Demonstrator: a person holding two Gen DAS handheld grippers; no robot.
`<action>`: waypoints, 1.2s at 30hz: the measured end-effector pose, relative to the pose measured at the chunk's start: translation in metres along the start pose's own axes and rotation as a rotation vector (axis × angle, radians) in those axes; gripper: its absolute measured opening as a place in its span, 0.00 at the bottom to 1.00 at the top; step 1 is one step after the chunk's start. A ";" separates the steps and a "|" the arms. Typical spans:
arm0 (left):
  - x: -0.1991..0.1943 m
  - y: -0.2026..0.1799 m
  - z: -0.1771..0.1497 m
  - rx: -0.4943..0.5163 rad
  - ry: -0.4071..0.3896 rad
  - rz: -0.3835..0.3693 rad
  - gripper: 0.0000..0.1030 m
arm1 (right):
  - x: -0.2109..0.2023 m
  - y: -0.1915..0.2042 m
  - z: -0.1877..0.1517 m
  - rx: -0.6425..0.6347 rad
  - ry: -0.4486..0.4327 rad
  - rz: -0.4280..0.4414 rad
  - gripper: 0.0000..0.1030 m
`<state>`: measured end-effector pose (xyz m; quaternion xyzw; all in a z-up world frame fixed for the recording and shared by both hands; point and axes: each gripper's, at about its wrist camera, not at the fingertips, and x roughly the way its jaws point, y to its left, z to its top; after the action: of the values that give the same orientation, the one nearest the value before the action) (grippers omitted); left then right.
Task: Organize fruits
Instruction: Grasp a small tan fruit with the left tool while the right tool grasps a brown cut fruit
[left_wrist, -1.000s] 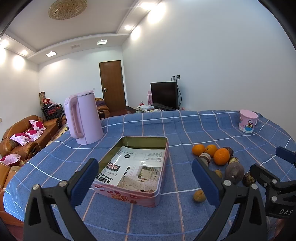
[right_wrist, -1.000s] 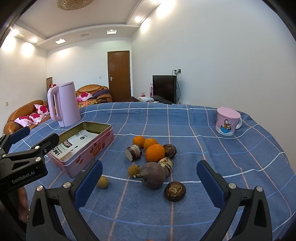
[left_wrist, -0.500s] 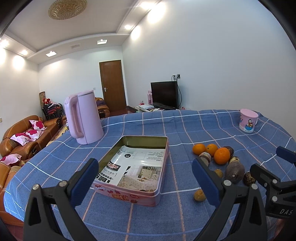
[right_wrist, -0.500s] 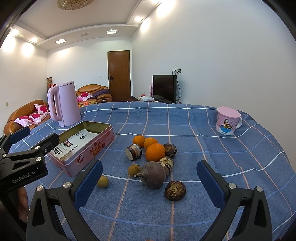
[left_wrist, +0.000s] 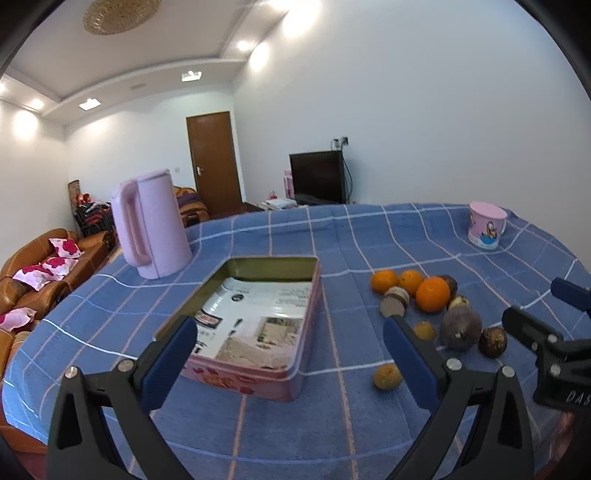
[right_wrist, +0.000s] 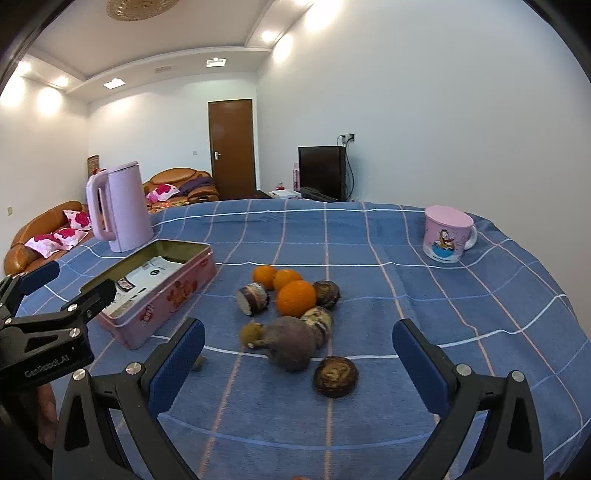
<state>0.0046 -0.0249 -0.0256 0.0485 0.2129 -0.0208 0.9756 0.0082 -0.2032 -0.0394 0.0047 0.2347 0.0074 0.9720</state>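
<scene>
A pile of fruit lies on the blue checked tablecloth: three oranges (right_wrist: 296, 298), a big purple fruit (right_wrist: 291, 343), several dark brown fruits (right_wrist: 335, 376) and small yellow ones (left_wrist: 386, 376). The pile also shows in the left wrist view (left_wrist: 432, 294). An open pink tin (left_wrist: 258, 325) with paper inside stands left of the pile; it also shows in the right wrist view (right_wrist: 159, 288). My left gripper (left_wrist: 288, 354) is open above the tin's near end. My right gripper (right_wrist: 299, 354) is open and empty just before the purple fruit.
A pink kettle (left_wrist: 149, 229) stands behind the tin at the table's left. A pink cartoon mug (right_wrist: 447, 234) stands at the far right. The tablecloth (right_wrist: 369, 229) stretches beyond the fruit. Sofas, a door and a TV lie behind the table.
My right gripper has moved forward and slightly down toward the fruit pile. The left gripper has shifted only slightly. Both stay open.
</scene>
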 end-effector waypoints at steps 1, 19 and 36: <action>0.002 -0.002 -0.001 0.005 0.011 -0.008 1.00 | 0.001 -0.004 -0.001 0.003 0.002 -0.009 0.99; 0.040 -0.039 -0.022 0.067 0.186 -0.176 0.80 | 0.053 -0.036 -0.026 -0.039 0.191 -0.026 0.75; 0.074 -0.055 -0.030 0.074 0.387 -0.325 0.28 | 0.071 -0.034 -0.032 -0.050 0.314 0.059 0.41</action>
<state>0.0561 -0.0776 -0.0883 0.0523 0.3998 -0.1757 0.8981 0.0568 -0.2355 -0.1010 -0.0138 0.3831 0.0425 0.9226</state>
